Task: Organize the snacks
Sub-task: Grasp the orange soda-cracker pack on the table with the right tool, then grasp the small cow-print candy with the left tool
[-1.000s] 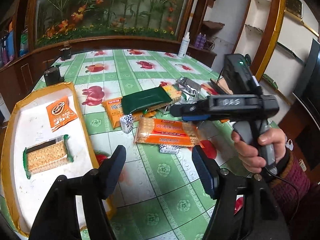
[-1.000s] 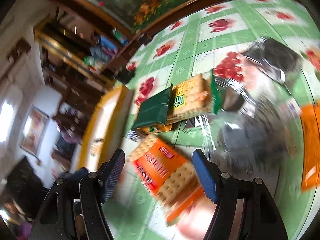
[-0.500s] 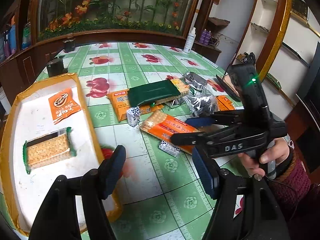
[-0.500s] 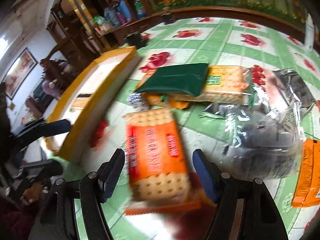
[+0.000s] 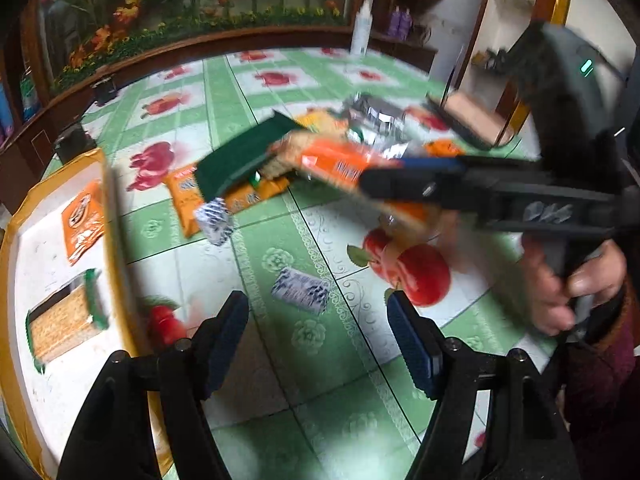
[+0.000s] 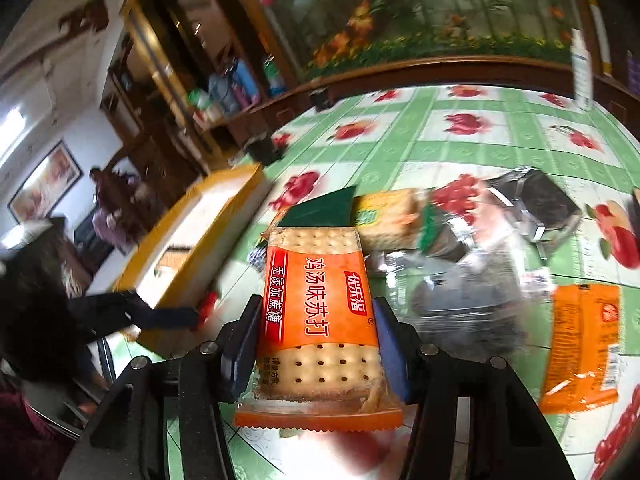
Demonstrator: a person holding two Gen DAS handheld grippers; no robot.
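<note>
The orange cracker packet (image 6: 316,312), lying on the tablecloth a moment ago, now sits pinched between the right gripper (image 6: 314,344) pads, which have just closed. It is raised, ready for the yellow-rimmed tray (image 5: 18,216). The left gripper (image 5: 318,340) hangs spread, empty.

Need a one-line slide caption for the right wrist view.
Right gripper jaws, just closing, clamp an orange cracker pack above the green tablecloth, yellow-rimmed tray beyond.
</note>
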